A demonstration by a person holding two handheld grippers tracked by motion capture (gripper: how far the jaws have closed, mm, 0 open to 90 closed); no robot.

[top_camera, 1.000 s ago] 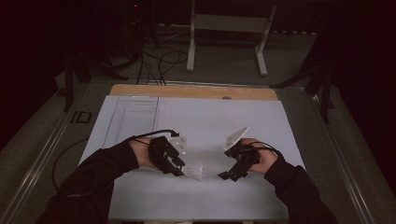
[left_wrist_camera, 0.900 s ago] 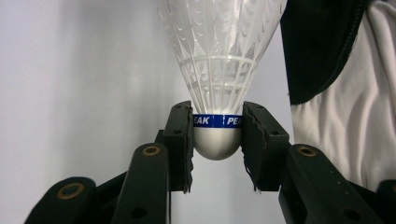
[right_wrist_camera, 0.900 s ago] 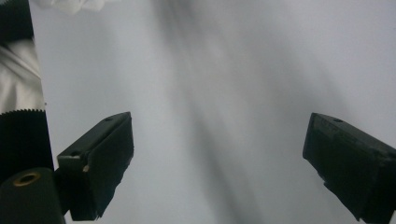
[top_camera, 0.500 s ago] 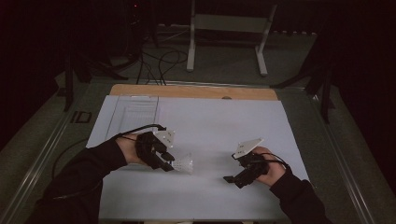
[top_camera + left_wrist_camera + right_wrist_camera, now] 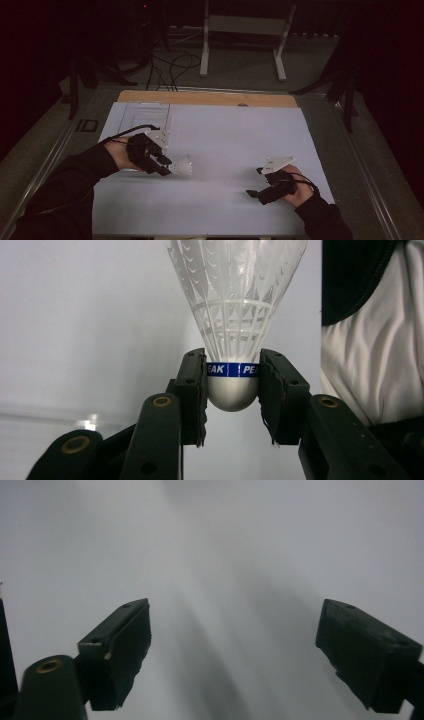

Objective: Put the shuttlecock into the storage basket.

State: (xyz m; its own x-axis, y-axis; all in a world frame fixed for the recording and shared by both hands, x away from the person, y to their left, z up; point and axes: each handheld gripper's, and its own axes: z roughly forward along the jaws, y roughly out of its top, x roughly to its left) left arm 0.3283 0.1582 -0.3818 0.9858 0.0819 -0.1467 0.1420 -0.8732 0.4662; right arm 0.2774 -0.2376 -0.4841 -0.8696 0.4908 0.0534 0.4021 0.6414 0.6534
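One broad white sheet (image 5: 225, 150) covers most of the table, with a bare strip of light wood (image 5: 200, 97) showing along its far edge and a faint rectangular outline (image 5: 147, 112) drawn near the far left corner. Beyond the table, a white metal stand (image 5: 242, 37) sits on the grey floor beside a tangle of dark cables (image 5: 170, 65).

Two black-sleeved forearms come in from the near side. The left gripper (image 5: 167, 167), black with a grey three-cornered plate on top, is over the left half of the sheet and points toward the middle. Its jaws are clamped on the rounded white cork base of a translucent white plastic shuttlecock (image 5: 235, 315), the pads pressing either side of the blue band just above the cork; the skirt flares away from the jaws. In the high view the shuttlecock (image 5: 184, 165) sticks out from the jaw tips, left of the sheet's centre.

The right gripper (image 5: 257, 194) is well apart from it, low over the right near part of the sheet. Its jaws (image 5: 240, 660) stand wide with nothing between them, though they have just been closing slightly.
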